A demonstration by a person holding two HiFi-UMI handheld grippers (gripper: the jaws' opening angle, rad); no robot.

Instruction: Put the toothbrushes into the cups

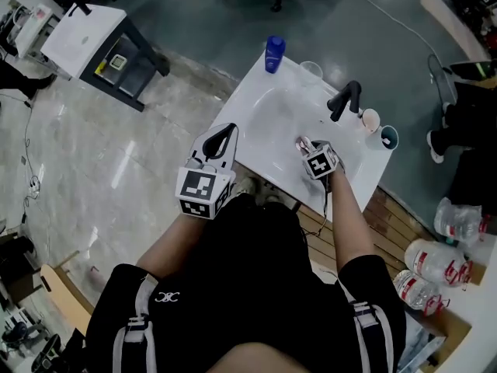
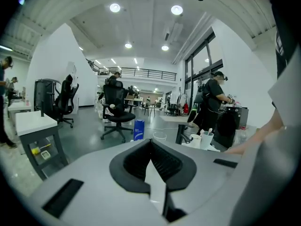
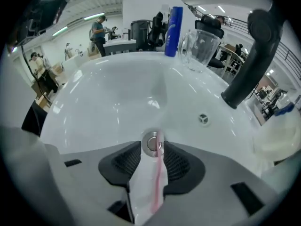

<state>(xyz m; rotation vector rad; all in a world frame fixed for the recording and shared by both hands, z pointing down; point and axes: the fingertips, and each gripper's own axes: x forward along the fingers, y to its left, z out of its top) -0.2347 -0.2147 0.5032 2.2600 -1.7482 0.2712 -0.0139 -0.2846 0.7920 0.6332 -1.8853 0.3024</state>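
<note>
White-and-pink toothbrush [image 3: 150, 187] tight between right gripper's [image 3: 152, 149] jaws over the sink [image 3: 108, 98]; left gripper's [image 2: 151, 144] jaws together; blue bottle's [image 3: 173, 25] label unreadable.

We stand on a dark grey floor [image 1: 194, 22] edged by a pale, glossy marbled strip [image 1: 101, 162], with wooden slats [image 1: 396, 224] at our right. A white desk [image 1: 81, 41] sits well apart, and black office chairs [image 2: 115, 109] dot the hall. Round ceiling lights [image 2: 115, 7] shine overhead. Tall windows [image 2: 197, 74] line one side, and a railed balcony [image 2: 141, 72] crosses the far end.
</note>
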